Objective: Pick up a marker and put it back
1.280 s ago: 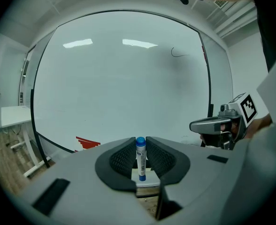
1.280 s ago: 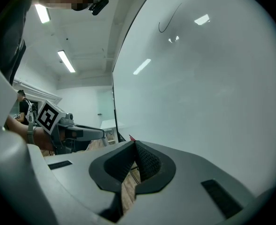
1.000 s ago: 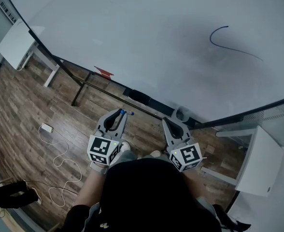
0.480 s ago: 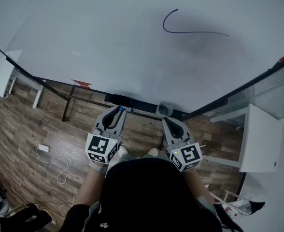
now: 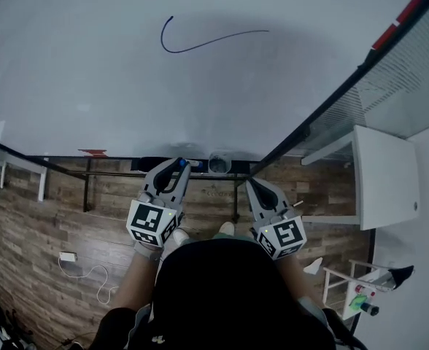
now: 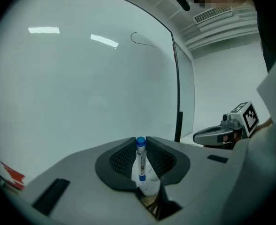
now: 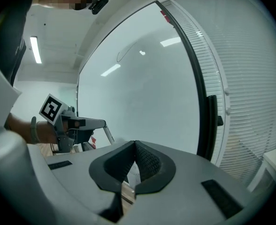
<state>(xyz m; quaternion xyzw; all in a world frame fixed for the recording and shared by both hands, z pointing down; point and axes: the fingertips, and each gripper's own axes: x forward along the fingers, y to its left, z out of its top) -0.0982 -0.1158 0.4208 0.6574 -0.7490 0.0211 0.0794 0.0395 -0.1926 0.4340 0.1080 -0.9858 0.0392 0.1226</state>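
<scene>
Whiteboard fills the head view, with a blue line drawn near its top edge. My left tongs and right tongs hover by its bottom edge. In the left gripper view, my tongs clench the marker, upright, blue cap up. In the right gripper view, my tongs are clenched together, jaws touching.

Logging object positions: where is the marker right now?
In the left gripper view, the marker stands clamped in the left hand-held gripper, facing the whiteboard.

Left tool clamped; right tool closed.
</scene>
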